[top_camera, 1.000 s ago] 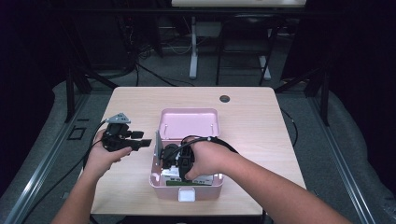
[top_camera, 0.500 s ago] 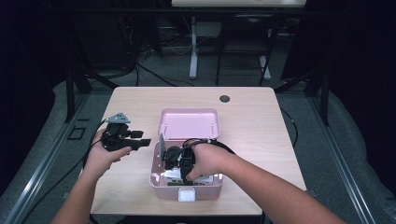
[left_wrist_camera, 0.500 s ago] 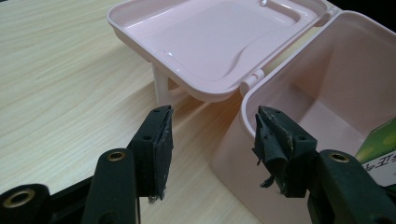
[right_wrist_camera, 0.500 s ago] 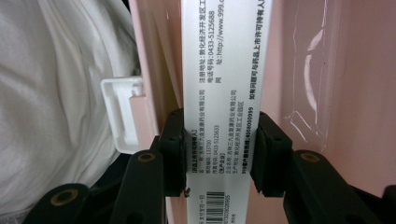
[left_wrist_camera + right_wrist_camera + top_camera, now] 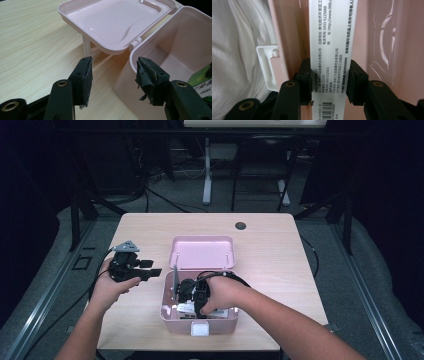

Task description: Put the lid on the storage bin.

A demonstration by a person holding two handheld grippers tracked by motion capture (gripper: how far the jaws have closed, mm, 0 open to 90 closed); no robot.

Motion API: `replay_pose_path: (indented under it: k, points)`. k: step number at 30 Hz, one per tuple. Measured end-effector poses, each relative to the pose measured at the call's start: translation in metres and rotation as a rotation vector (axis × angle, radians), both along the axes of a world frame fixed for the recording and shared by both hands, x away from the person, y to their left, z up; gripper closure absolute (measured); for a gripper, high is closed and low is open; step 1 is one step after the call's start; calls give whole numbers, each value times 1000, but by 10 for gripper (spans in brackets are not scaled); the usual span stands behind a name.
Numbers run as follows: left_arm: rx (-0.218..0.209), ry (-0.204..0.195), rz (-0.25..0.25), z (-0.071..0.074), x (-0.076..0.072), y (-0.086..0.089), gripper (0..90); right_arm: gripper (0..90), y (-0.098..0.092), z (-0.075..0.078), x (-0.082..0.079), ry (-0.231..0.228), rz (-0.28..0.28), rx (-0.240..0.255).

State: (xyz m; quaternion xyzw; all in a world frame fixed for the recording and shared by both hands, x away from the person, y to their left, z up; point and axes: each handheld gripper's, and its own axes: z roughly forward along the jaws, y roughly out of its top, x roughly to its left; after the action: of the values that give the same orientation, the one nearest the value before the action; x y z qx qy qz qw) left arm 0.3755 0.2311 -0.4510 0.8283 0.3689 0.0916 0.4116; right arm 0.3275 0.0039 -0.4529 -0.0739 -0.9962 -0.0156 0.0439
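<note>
A pink plastic box (image 5: 220, 326) stands near the table's front edge with its lid (image 5: 202, 252) swung open behind it. My right gripper (image 5: 190, 296) reaches down inside the box. Its jaws are shut on a narrow white carton (image 5: 329, 30) with black print and a barcode, which runs along the pink inner wall (image 5: 384, 37). My left gripper (image 5: 150, 268) hovers over the table just left of the box, open with nothing between its pads (image 5: 86, 75). It faces the box's corner (image 5: 130, 75) and the lid (image 5: 117, 22).
A green and white packet (image 5: 203, 81) lies inside the box. The box's white latch (image 5: 268, 62) sits at its front, with white fabric (image 5: 237, 50) beyond. A dark round grommet (image 5: 241, 225) marks the table's far side. Bare wood lies left and right of the box.
My right hand has sunk a little deeper into the box with the carton in its jaws. The left hand has kept still.
</note>
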Motion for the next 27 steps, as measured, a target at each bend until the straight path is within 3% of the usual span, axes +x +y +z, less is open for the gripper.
replay_pose_path:
  k: [13, 27]
  points:
    - [6, 4, -2, 0, 0, 0, 463, 607, -7, -16, 2, 15, -12, 6]
    - [2, 6, -3, -1, 1, 0, 463, 594, -7, -20, 4, 25, -18, 2]
